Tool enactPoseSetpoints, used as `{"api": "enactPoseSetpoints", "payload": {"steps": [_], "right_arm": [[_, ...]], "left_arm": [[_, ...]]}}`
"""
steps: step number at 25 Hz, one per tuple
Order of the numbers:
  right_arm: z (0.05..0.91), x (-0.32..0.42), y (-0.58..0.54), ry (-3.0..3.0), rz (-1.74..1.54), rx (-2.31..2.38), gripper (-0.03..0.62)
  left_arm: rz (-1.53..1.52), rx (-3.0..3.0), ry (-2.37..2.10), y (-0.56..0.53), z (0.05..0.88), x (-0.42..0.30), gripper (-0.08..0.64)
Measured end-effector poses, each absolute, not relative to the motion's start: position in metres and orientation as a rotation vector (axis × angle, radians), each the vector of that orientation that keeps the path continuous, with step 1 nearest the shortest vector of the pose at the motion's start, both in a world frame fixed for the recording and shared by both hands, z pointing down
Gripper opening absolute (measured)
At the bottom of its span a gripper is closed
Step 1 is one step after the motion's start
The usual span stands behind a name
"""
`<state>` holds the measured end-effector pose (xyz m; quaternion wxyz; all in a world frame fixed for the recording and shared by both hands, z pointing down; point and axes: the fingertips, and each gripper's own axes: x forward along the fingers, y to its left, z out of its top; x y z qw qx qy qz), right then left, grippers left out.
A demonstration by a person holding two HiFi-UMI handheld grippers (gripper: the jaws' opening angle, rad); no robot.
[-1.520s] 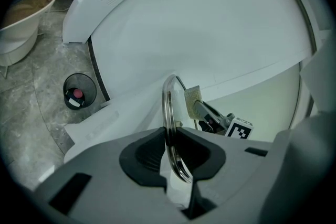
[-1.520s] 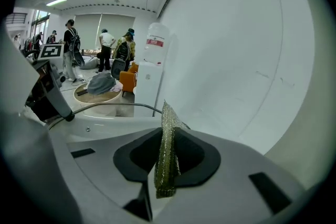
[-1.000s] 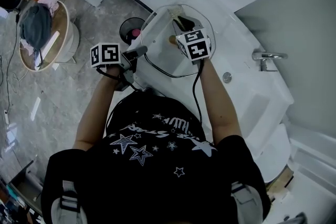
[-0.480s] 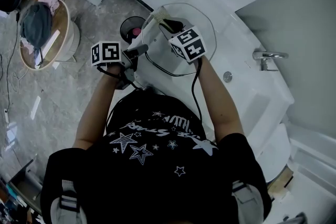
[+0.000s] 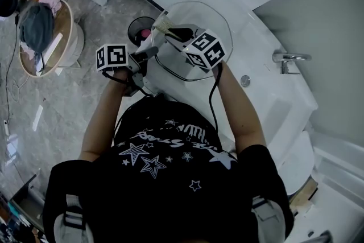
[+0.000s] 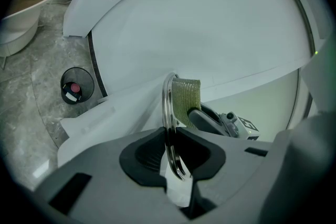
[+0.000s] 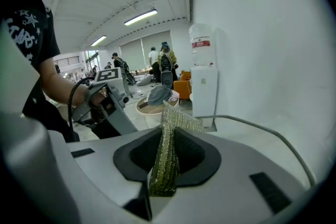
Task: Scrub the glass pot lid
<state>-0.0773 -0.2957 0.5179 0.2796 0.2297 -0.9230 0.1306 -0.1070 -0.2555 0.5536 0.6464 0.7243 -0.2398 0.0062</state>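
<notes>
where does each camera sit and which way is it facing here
Head view: on the person's head, looking steeply down at the glass pot lid over a white surface; shirt, both forearms, left gripper and right gripper show.
Left gripper view: rides the left gripper, looking along fingers shut on the lid's rim; no body shows.
Right gripper view: rides the right gripper, facing the room along fingers shut on the scrub pad; shirt and left forearm show.
Shared: both gripper views show the pad and the opposite gripper.

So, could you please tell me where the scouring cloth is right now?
In the right gripper view, the scouring cloth is pinched in the right tongs, beside the glass pot lid held by the left tongs.
</notes>
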Motion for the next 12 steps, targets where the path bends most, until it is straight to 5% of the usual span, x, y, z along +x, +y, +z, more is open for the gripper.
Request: {"api": "enactPoseSetpoints", "payload": {"steps": [12], "right_arm": [[0.502, -0.081, -0.245, -2.585, 0.576, 0.402, 0.074]], "left_arm": [[-0.026, 1.634, -0.59, -0.26, 0.551, -0.111, 0.065]]}}
